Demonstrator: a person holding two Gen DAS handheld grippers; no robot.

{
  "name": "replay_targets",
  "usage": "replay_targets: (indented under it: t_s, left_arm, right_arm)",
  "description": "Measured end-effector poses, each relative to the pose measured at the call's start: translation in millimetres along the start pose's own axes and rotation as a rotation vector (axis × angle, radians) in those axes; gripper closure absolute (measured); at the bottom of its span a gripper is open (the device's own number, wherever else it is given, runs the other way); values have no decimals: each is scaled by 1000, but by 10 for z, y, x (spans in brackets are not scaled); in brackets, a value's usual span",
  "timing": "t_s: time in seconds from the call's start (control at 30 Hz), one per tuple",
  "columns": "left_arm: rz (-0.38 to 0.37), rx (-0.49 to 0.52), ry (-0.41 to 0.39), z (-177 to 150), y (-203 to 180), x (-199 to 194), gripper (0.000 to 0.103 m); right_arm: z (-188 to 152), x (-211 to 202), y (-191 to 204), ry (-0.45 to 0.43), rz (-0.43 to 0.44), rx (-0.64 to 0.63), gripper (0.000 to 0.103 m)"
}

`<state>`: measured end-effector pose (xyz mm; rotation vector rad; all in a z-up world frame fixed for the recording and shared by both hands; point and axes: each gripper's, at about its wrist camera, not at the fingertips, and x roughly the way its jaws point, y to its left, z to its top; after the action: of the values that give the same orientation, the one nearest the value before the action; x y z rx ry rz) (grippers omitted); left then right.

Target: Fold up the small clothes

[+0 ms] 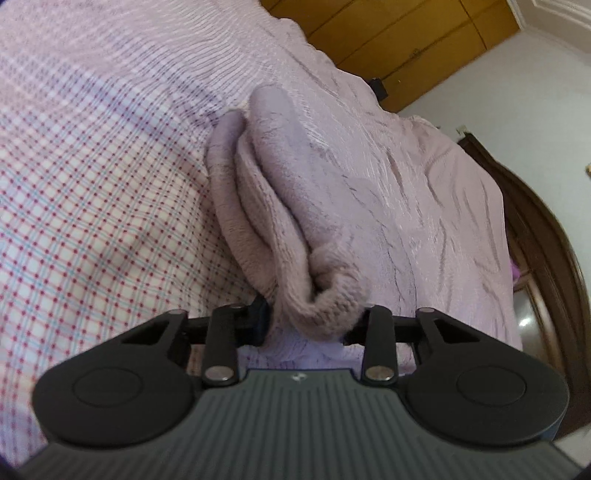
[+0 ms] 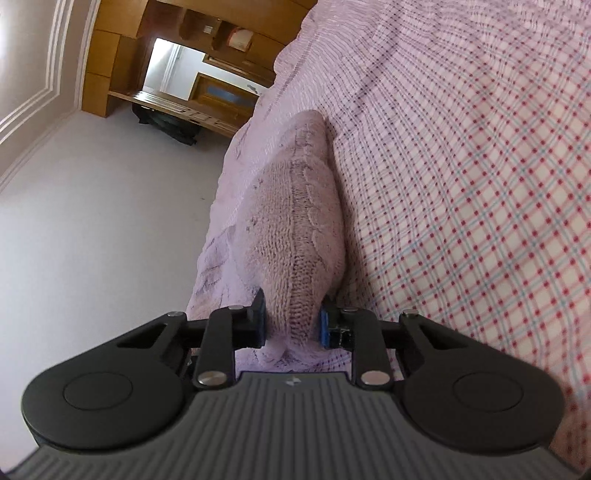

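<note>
A small pale pink knitted garment [image 1: 280, 206] with a fleecy inner side hangs folded in layers above the bed. My left gripper [image 1: 306, 321] is shut on its bunched ribbed edge. In the right wrist view the same garment [image 2: 291, 229] shows its cable-knit outer face. My right gripper [image 2: 293, 325] is shut on its near edge, with blue pads pressing both sides. The garment stretches away from each gripper toward the bed's edge.
A checked red-and-blue sheet [image 1: 92, 192] covers the bed, with a pink crinkled quilt [image 1: 424, 206] along its side. The bare floor [image 2: 103, 206] lies to the left in the right wrist view. Wooden cabinets [image 1: 406, 33] and a dark wooden headboard [image 1: 546, 236] stand beyond.
</note>
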<state>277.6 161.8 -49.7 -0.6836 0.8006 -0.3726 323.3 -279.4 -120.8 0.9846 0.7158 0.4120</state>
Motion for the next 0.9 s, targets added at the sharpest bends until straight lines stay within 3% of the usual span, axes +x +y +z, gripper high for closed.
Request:
replay_targets:
  t_s: [0.2,0.57,0.9]
  left_arm:
    - [-35,31,57,-271,-160,-217,68]
    - [-24,103,99,-870,-387,-510,68]
    - [-17,105,72,-1332,-502,-889,69]
  right_arm:
    - [-204,-530,59,-16,-31,-18,76]
    - [-777,-1352,115,-55,-99,-10,76]
    - [-1286,-1971,166,-73,-108,-6,76]
